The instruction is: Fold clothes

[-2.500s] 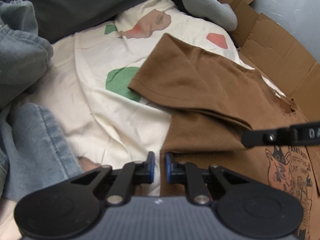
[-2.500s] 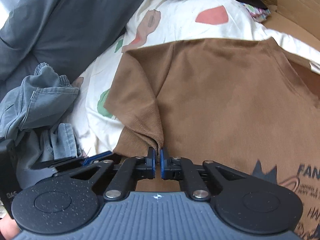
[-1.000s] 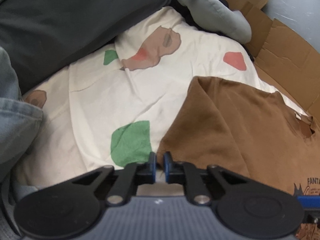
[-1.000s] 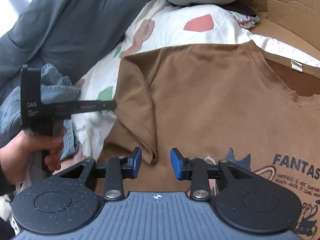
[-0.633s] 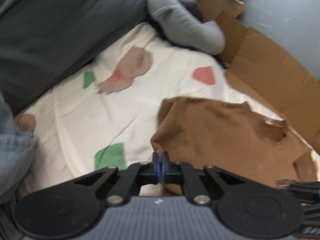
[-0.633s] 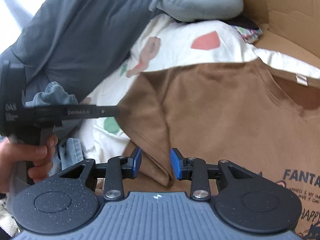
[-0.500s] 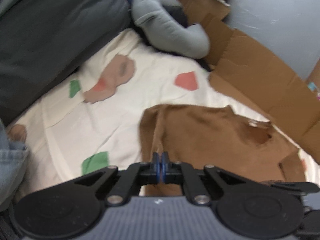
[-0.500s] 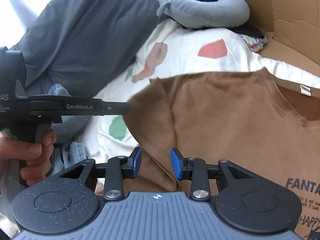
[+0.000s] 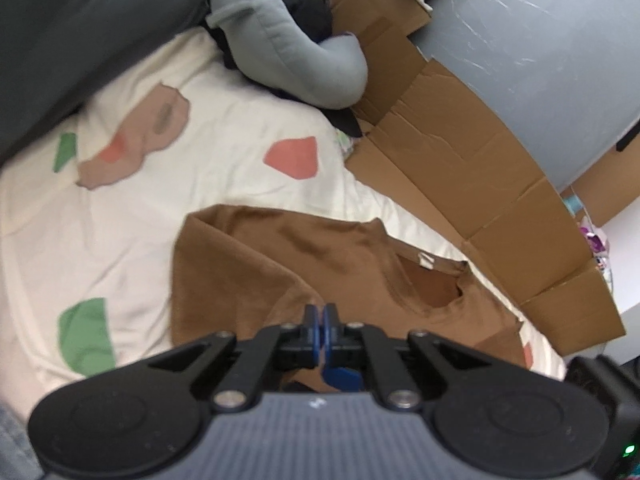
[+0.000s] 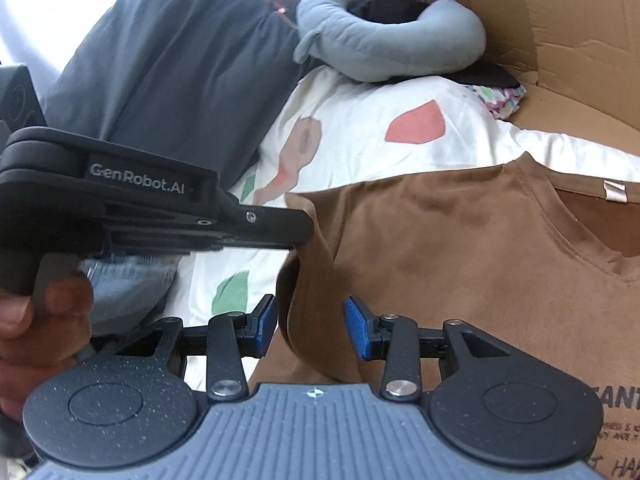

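My left gripper [image 9: 320, 316] clenched on brown T-shirt [image 10: 460, 248] sleeve edge; my right gripper [image 10: 311, 326] just opening, fingers [image 10: 356, 330] released, straddling shirt fold.

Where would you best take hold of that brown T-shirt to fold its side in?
Probably at the sleeve edge, coming from the sheet side. The brown T-shirt lies flat on the sheet, so only its loose outer edge offers something to pinch. The left tool already pinches the sleeve there; the right tool stands open around the fold.
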